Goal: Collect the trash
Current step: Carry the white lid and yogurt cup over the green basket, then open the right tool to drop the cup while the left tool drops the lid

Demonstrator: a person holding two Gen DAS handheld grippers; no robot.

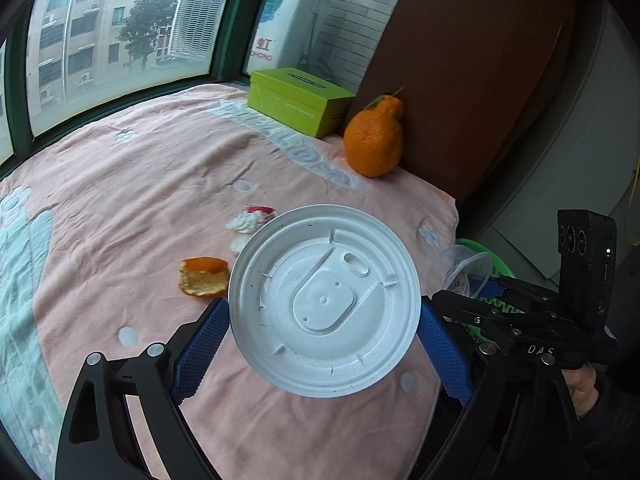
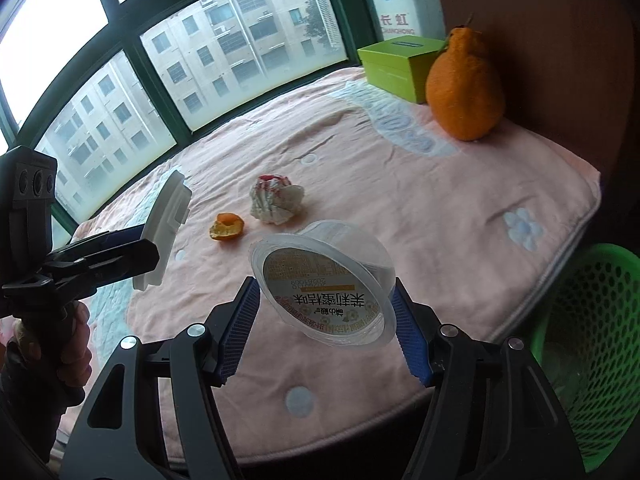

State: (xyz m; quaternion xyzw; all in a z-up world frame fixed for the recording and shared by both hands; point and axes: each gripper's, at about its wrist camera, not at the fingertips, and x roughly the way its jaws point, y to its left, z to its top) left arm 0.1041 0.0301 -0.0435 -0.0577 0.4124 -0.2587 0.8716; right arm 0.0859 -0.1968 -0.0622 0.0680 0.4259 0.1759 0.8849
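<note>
Left wrist view: the left gripper (image 1: 324,344) jaws clamp a white lid (image 1: 324,300). The right gripper (image 2: 326,328) jaws, partly open, grip a clear cup (image 2: 324,284).

Open towel (image 2: 400,208) around crumpled wrapper (image 2: 276,202) and peel (image 2: 227,227); basket (image 2: 592,320) beside.

The white lid (image 1: 324,300) hides part of the crumpled wrapper (image 1: 250,220) and one edge of the orange peel (image 1: 204,277) in the left wrist view, and covers much of the pink towel (image 1: 140,200) below it. The green basket (image 2: 592,344) is cut off by the right edge of the right wrist view, its bottom too dim to make out, while in the left wrist view only a sliver of it shows behind the right gripper (image 1: 486,280). The small print on the clear cup (image 2: 328,292) is too fine to read.
</note>
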